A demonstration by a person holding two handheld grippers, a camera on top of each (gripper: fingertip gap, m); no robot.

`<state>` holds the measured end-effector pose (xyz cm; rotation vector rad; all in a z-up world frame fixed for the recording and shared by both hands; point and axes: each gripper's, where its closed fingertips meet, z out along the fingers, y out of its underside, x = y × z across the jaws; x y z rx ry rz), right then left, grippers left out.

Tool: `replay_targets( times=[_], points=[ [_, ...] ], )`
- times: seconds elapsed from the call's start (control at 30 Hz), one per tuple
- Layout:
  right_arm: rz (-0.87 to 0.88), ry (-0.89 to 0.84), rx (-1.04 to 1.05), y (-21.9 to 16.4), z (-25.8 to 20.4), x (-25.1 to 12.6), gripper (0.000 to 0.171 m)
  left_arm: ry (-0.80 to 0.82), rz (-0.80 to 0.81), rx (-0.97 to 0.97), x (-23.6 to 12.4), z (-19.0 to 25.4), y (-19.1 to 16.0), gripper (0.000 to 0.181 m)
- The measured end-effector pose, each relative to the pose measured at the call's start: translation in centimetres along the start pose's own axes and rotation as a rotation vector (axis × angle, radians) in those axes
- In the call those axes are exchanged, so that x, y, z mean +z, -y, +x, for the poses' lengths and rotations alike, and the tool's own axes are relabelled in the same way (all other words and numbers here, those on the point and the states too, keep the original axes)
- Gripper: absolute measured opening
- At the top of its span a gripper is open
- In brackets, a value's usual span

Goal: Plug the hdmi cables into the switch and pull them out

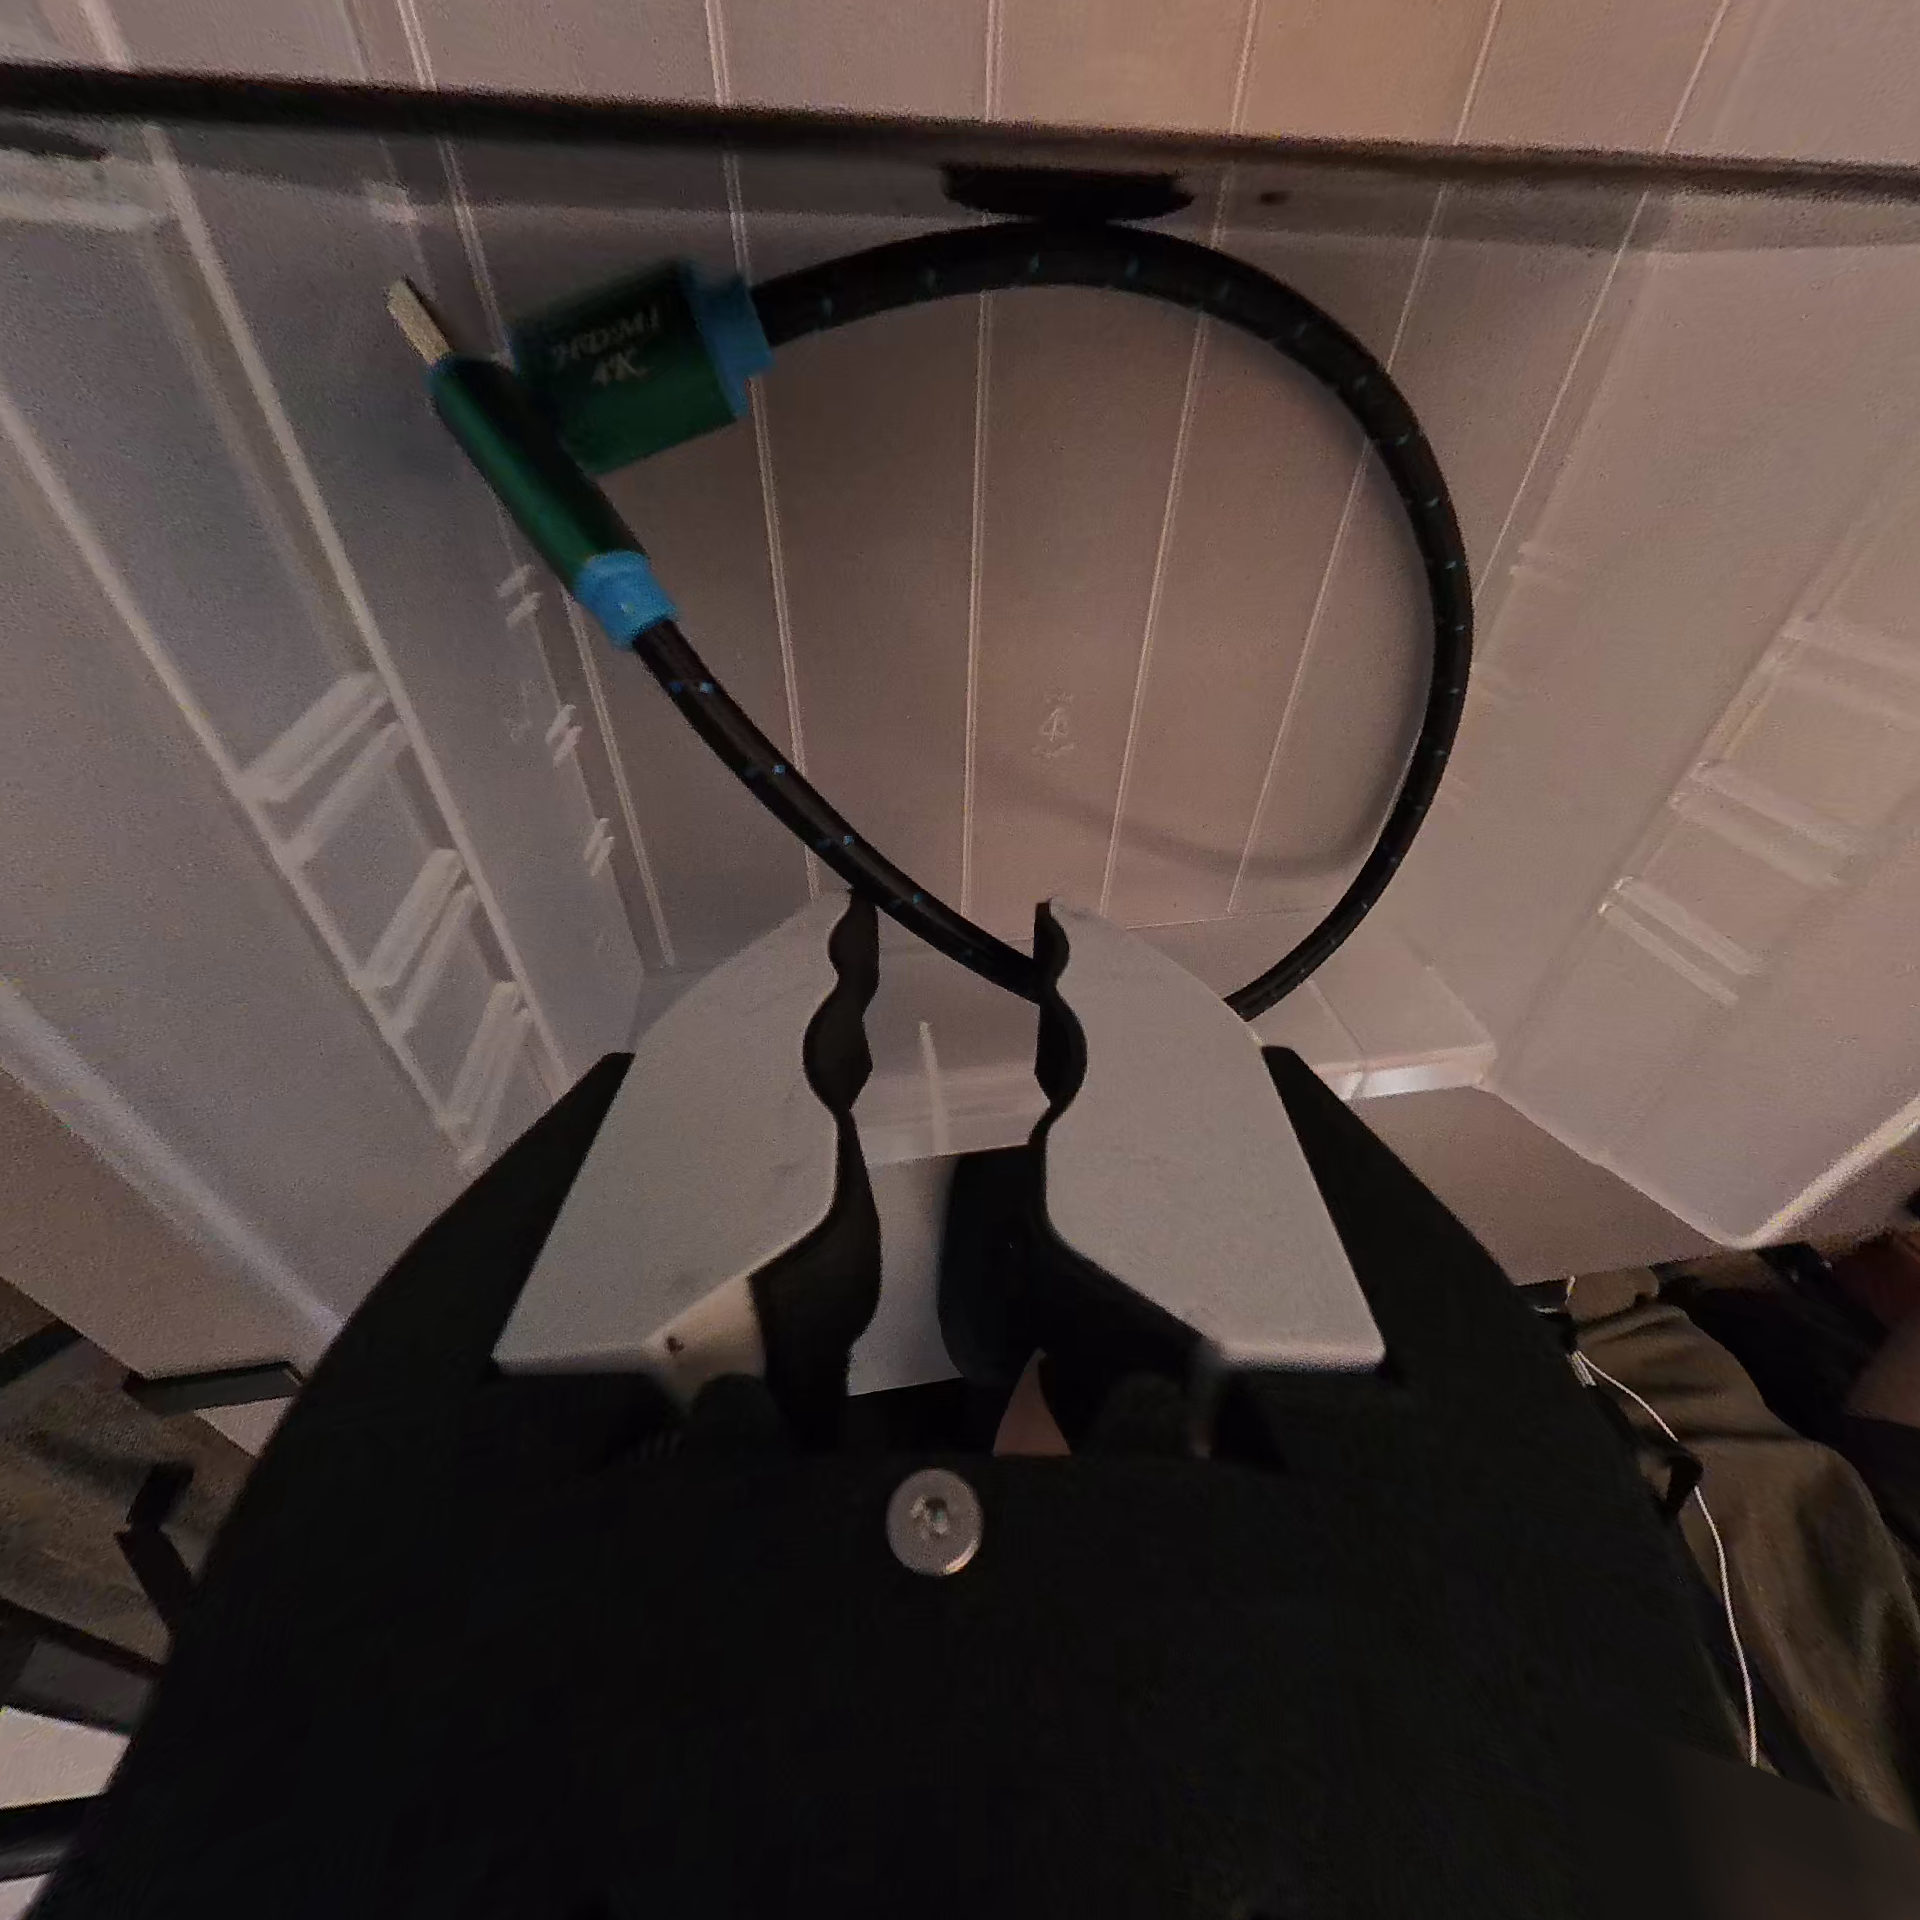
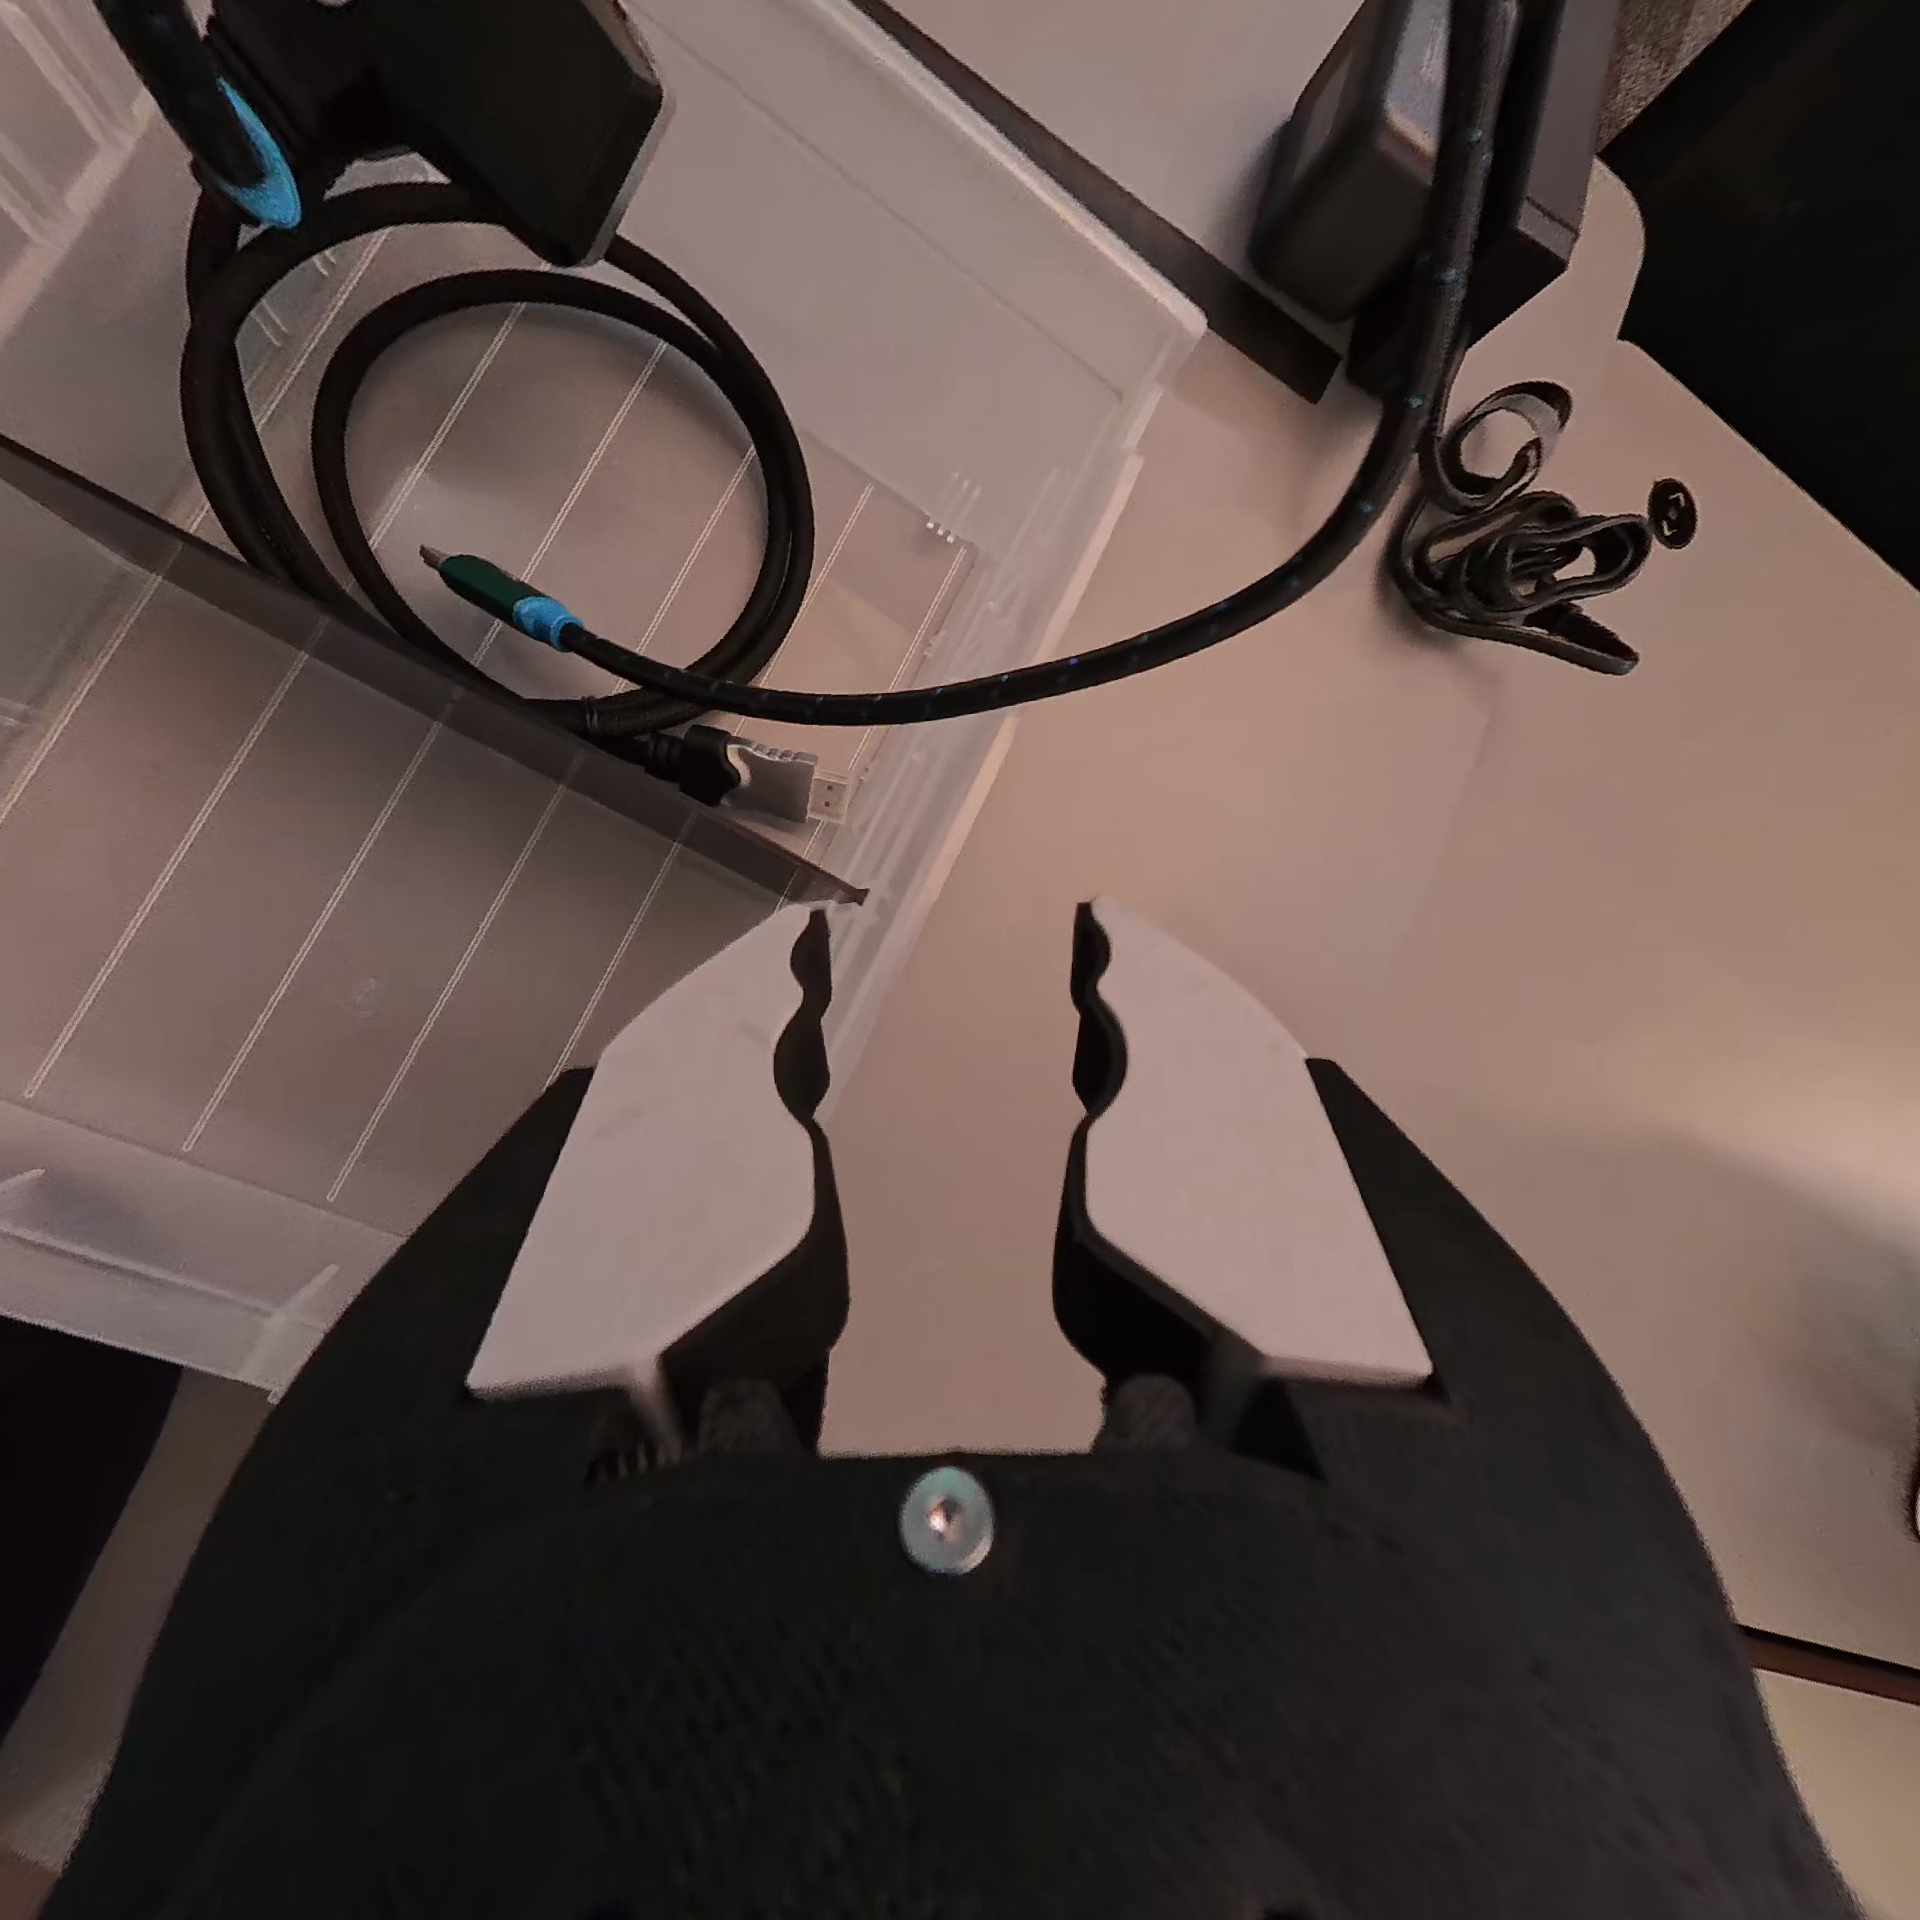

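Note:
In the left wrist view, two green HDMI plugs with blue collars lie in a clear plastic bin (image 1: 1195,623): a narrow one (image 1: 530,488) and a broad one (image 1: 634,384). Their black braided cable (image 1: 1423,540) loops round and passes under my left gripper (image 1: 951,914), which is open and empty. In the right wrist view, my right gripper (image 2: 945,914) is open and empty above the tabletop. Ahead lie a green plug (image 2: 499,594) and a grey plug (image 2: 769,781) on a coiled black cable (image 2: 790,488). A black box (image 2: 520,114) is at the top left; I cannot tell if it is the switch.
A second black box (image 2: 1392,177) stands at the top right with a braided cable (image 2: 1444,291) running up to it. A bundle of black strap (image 2: 1527,551) lies on the pale table (image 2: 1455,935). A dark bar (image 2: 436,665) crosses the clear bin (image 2: 260,935).

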<state>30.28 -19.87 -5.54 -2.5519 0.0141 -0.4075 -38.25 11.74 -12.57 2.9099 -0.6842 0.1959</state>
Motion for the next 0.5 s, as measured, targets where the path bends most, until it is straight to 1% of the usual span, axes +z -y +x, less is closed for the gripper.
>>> replay_targets(
  times=[0.1, 0.23, 0.33, 0.43, 0.5],
  points=[
    [-0.016, -0.003, -0.009, -0.2, 0.0, 0.2, 0.043, -0.012, 0.031, 0.038, -0.8, 0.6, 0.0, 0.028],
    [-0.034, 0.012, -0.013, -0.5, -0.3, 0.4, 0.041, 0.025, 0.101, 0.081, -2.8, 1.3, 0.0, 0.028],
    [-0.029, 0.022, -0.027, -0.4, -0.5, 0.4, 0.039, 0.049, 0.215, 0.099, -5.2, 2.2, 0.3, 0.027],
    [-0.028, 0.026, -0.039, -0.3, -0.7, 0.4, 0.039, 0.084, 0.367, 0.161, -8.4, 3.4, 0.3, 0.013],
    [-0.033, 0.027, -0.044, -0.3, -0.8, 0.4, 0.039, 0.107, 0.464, 0.212, -10.5, 4.5, -0.3, 0.008]
  ],
)
